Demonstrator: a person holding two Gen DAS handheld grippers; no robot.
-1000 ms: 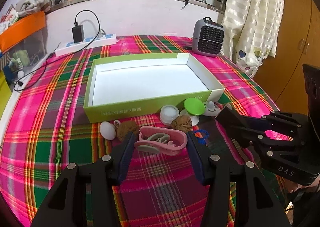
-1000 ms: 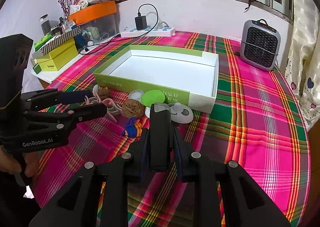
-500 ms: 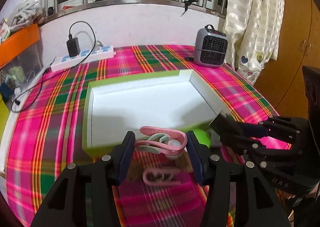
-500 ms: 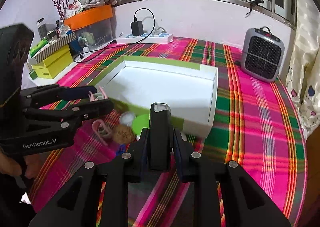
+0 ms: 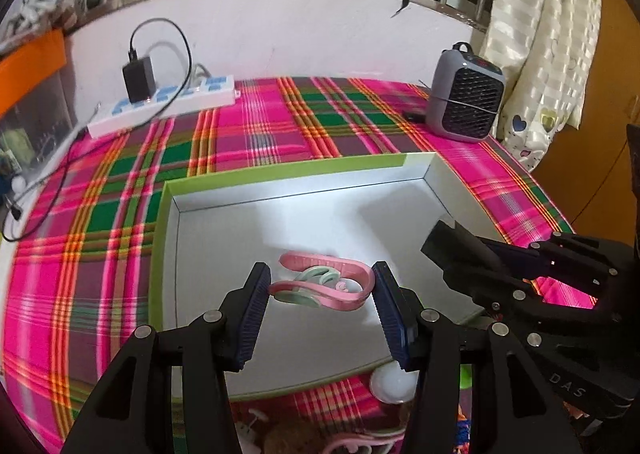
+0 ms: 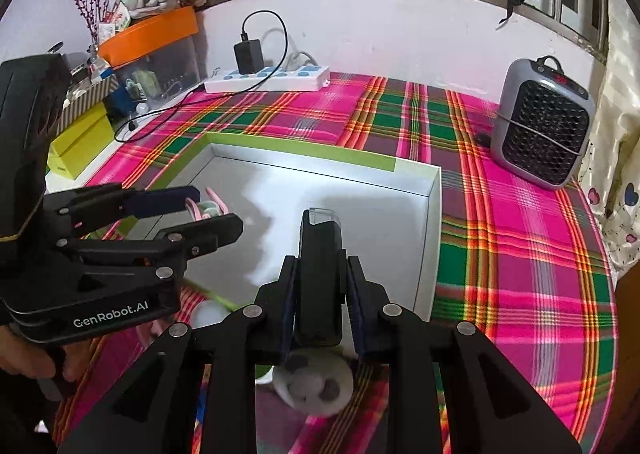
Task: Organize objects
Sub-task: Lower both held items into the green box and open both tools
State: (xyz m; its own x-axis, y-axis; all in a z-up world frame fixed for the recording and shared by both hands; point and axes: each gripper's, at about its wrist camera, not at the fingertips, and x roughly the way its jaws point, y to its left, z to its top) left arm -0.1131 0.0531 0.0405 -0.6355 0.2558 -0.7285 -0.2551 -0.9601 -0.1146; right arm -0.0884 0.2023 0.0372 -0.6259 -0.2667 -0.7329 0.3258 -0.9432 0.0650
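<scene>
My left gripper (image 5: pixel 320 294) is shut on a pink and green clip (image 5: pixel 324 286) and holds it above the white inside of the green-rimmed box (image 5: pixel 280 173). My right gripper (image 6: pixel 320 290) is shut on a black oblong device with a clear tip (image 6: pixel 319 254), held over the box (image 6: pixel 434 213) near its front right part. The left gripper also shows at the left of the right wrist view (image 6: pixel 200 209), and the right gripper at the right of the left wrist view (image 5: pixel 452 250).
Small objects lie on the plaid cloth in front of the box: a white cap (image 5: pixel 394 386), a brown nut (image 5: pixel 288 436), another pink clip (image 5: pixel 360 442), a white round piece (image 6: pixel 316 382). A grey heater (image 6: pixel 542 129) stands at the back right, a power strip (image 6: pixel 268 79) at the back.
Both grippers have risen and moved forward from the table in front of the box to above its inside, each carrying its object.
</scene>
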